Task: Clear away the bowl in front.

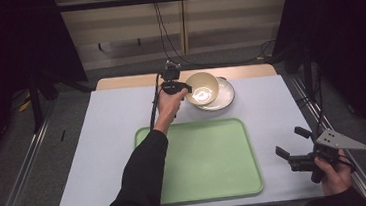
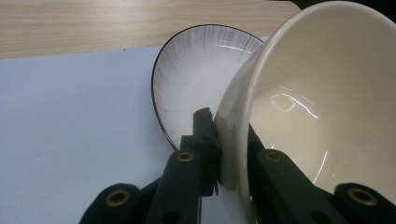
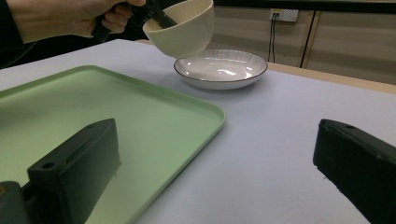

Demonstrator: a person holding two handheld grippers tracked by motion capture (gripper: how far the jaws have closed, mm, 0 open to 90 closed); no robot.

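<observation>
green tray (image 1: 206, 161) lies bare; left hand-held gripper (image 1: 182, 87) clamps cream bowl (image 1: 203, 87) rim, lifted off plate (image 1: 225, 96); right hand-held gripper (image 1: 291, 147) gapes, holding nothing.

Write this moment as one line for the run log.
left gripper: shut on bowl rim, bowl lifted above plate | right gripper: open, holding nothing | tray: bare

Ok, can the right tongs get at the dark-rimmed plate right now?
Probably yes. The right tongs stand open and empty, with bare table between them and the plate. The bowl, lifted by the left tongs, hangs over one edge.
</observation>
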